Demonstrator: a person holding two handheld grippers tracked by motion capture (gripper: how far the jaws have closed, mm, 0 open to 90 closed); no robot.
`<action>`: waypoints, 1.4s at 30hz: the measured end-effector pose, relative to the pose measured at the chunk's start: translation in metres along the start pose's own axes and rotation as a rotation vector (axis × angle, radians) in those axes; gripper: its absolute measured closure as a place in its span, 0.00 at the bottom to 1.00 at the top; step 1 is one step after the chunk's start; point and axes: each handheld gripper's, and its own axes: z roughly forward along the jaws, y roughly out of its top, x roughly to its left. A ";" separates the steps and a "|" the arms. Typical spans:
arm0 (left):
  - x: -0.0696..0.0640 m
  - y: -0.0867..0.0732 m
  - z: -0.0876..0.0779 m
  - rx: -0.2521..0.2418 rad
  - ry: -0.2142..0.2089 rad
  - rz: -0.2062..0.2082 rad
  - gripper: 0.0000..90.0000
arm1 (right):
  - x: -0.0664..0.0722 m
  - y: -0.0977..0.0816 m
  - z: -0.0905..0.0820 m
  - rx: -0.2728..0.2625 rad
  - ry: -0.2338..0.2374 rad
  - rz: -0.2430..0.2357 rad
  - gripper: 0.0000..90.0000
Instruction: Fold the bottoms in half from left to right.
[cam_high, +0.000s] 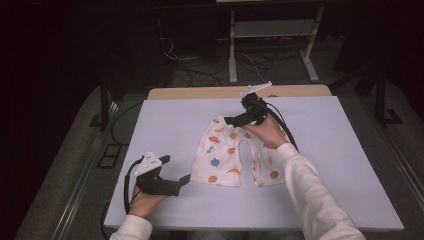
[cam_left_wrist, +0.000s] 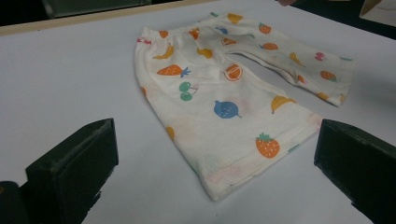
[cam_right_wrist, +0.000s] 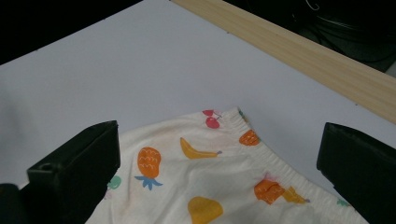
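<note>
Hovering with jaws spread, the right hand-held gripper (cam_high: 231, 120) sits over the waistband of the fruit-print shorts (cam_high: 235, 155), and the left hand-held gripper (cam_high: 186, 180), also spread, waits just off the nearest leg hem. The shorts lie flat mid-tabletop (cam_high: 165, 125). Pinching one clean edge at each end, likely for folding, should prevent bunching.

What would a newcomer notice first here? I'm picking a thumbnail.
The small white shorts with bright fruit prints, lying flat in the middle of the pale table. Then the two black tools: the right tool open above the waistband, the left tool open beside the near leg hem.
</note>
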 end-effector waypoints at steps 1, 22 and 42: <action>0.000 0.000 0.000 0.000 0.000 0.000 0.00 | 0.000 0.000 0.003 0.004 -0.003 -0.001 0.00; -0.001 0.002 0.003 0.000 -0.024 0.005 0.00 | -0.011 0.006 0.045 0.052 -0.018 0.038 0.00; -0.001 0.002 0.004 -0.003 -0.039 0.004 0.00 | -0.020 0.009 0.084 0.028 -0.012 0.121 0.00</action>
